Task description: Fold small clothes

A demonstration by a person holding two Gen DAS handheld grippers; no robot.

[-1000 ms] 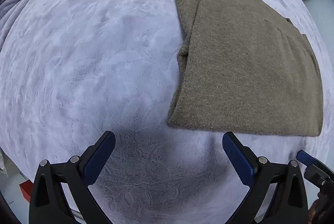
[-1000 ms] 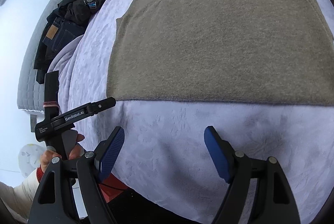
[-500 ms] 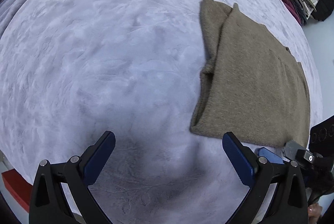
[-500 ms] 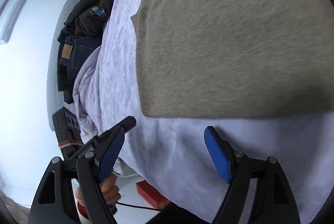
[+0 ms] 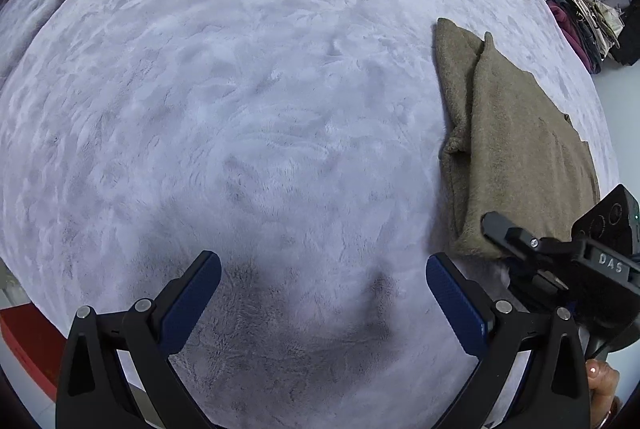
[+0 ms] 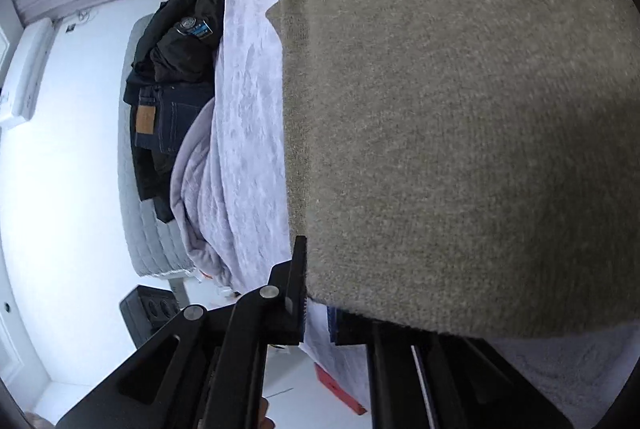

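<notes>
A folded olive-brown knit sweater (image 5: 520, 157) lies flat on the pale fluffy blanket (image 5: 240, 109), at the right of the left wrist view. It fills most of the right wrist view as the sweater (image 6: 460, 129). My right gripper (image 6: 316, 305) has rolled onto its side at the sweater's near left corner. Its jaws are closing and stand together with the hem between the pads. From the left wrist view, the right gripper (image 5: 496, 225) reaches that same corner. My left gripper (image 5: 324, 269) is open over bare blanket, well left of the sweater, holding nothing.
Dark clothes and jeans (image 6: 172, 69) are heaped at the bed's far end against a grey quilted headboard (image 6: 140, 229). Another clothes pile (image 5: 580, 25) sits beyond the bed at upper right. A red box (image 5: 28, 341) lies on the floor. A person's hand (image 5: 600, 377) holds the right gripper.
My right gripper dropped to the sweater's near corner, rolled sideways and went from wide open to closed on the hem. My left gripper drifted left, away from the sweater, still open.
</notes>
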